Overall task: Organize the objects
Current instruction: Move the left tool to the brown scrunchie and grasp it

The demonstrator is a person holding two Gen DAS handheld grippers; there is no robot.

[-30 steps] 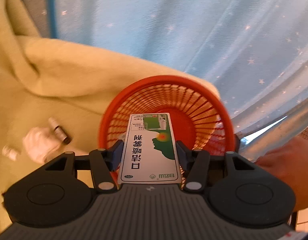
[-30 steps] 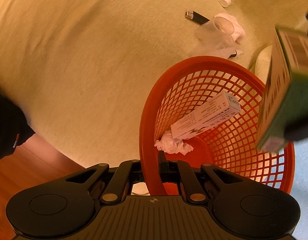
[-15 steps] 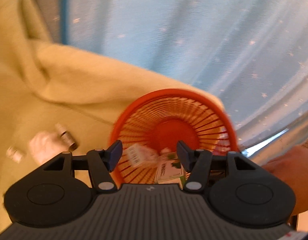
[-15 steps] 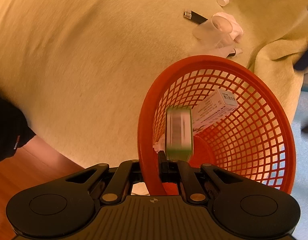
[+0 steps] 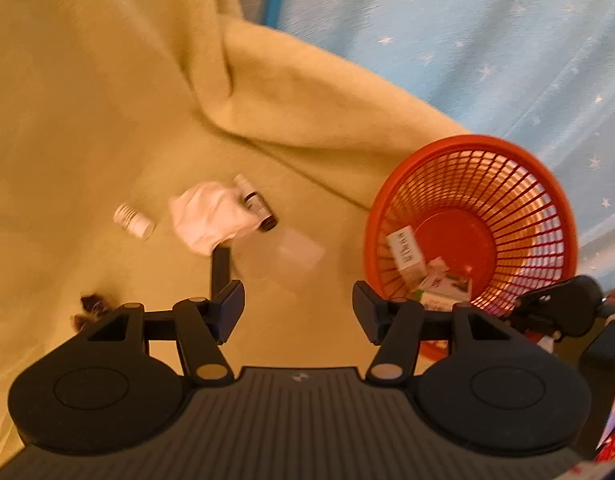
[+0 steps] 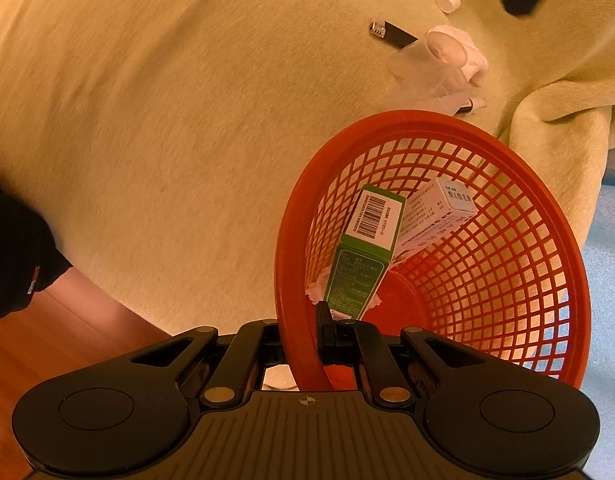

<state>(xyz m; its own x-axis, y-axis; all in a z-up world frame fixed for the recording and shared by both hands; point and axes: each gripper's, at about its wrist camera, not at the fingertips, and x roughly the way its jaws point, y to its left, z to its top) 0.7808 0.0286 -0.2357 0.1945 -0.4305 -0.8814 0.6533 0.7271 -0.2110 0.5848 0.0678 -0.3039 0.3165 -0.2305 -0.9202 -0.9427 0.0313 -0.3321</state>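
one yellow blanket (starry blue curtain)

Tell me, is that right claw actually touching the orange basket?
Touching. In the right wrist view, the right gripper is shut on the rim of the orange basket.

Yellow blanket carries basket, bottle, tissue.

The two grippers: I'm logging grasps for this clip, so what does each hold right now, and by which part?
The left gripper is open and holds nothing. The right gripper is shut on the red basket, pinching its near rim.
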